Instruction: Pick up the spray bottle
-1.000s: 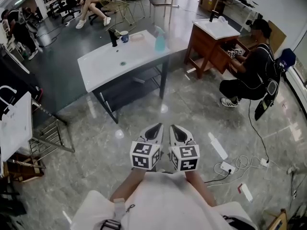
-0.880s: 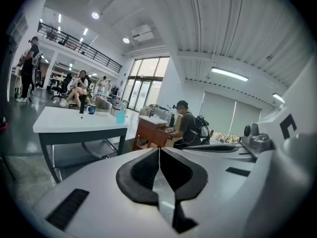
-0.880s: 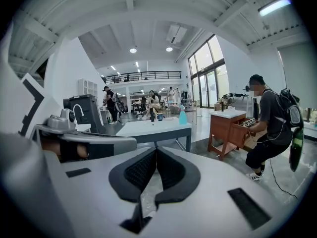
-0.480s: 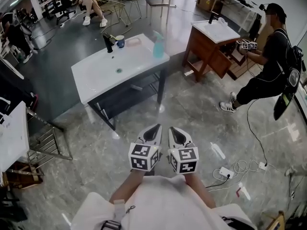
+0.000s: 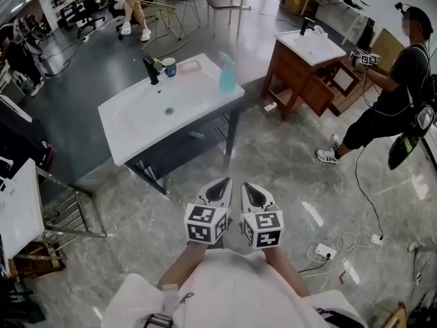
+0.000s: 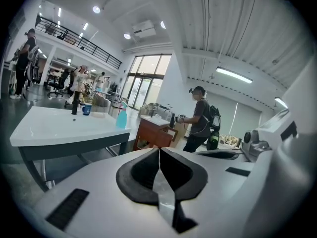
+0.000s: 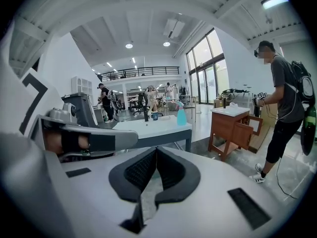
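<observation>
Lab-like test hall — freestanding washbasin (image 5: 136, 125), office chairs (image 5: 87, 2), floor cables (image 5: 347, 240).

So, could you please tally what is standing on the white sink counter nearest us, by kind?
Spray bottle: 1
Mug: 1
Faucet: 1
Pinkish item, too small to name: 1
Total: 4
</observation>
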Available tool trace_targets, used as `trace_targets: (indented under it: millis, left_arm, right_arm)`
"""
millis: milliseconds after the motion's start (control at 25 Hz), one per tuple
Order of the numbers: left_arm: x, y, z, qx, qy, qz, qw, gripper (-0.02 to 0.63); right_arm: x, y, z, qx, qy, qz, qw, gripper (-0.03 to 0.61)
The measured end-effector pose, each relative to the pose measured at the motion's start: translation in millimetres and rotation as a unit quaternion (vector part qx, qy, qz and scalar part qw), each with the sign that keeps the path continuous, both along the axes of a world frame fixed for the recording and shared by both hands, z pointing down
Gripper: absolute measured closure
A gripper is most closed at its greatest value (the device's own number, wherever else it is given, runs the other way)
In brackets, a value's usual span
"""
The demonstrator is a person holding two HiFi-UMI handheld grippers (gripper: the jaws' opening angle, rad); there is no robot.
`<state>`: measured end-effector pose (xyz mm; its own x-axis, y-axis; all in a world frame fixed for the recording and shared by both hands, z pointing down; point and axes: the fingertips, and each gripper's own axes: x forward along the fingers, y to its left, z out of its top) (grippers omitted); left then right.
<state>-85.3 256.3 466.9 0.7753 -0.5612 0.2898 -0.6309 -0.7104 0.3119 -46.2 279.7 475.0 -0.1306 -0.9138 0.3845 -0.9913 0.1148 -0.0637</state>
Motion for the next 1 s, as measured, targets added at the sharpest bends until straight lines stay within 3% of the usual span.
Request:
trace_targets:
  millis: [1000]
  left_arm:
    - [10, -128, 1, 0.007, -0.007, 0.064, 0.9979, 0.588]
  right_arm:
    - [4, -127, 4, -0.008, -0.001, 0.062, 0.998, 0.551]
